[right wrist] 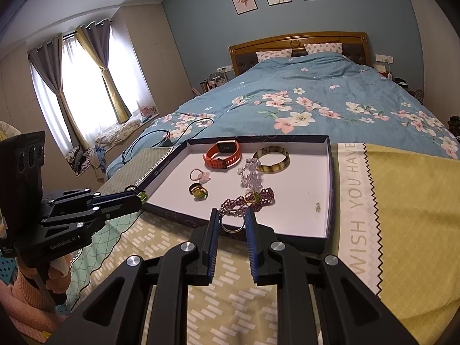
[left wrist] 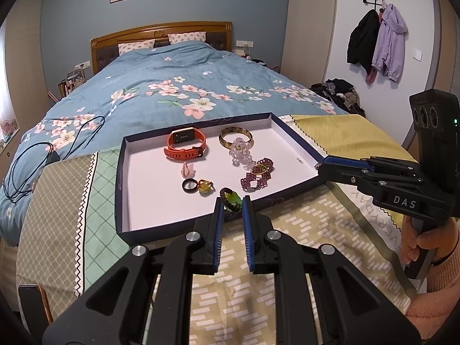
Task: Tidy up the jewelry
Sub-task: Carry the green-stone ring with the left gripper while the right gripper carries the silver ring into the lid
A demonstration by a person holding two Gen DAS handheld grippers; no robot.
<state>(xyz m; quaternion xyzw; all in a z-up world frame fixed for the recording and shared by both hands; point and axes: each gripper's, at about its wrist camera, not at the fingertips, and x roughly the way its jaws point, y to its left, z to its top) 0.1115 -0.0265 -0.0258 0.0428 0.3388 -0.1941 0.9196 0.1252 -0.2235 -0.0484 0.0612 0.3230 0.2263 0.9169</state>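
- My left gripper is clamped on a green-stone ring with a dark beaded band; the piece sits right at the fingertips, pinched between the two blue pads.
- From the right camera that ring pokes out past the tip of the left gripper, just beside the near left corner of the box lid.
- I cannot tell which way the ring's long axis runs; too much is hidden by the pads.
- My right gripper is closed on a thin metal ring, which stands upright between the fingertips with its open face towards the camera.
- That gripper hangs over the lid's near rim, and the purple beaded bracelet lies just beyond the tips, stretched left to right across my view.
- Further ahead of both grippers lie the orange watch, strap running crosswise, the amber bangle lying flat, and a clear bead string between bangle and bracelet.
- A black ring and a yellow-stone ring lie touching, ahead and left of my left fingertips; a pink ring lies just past them.
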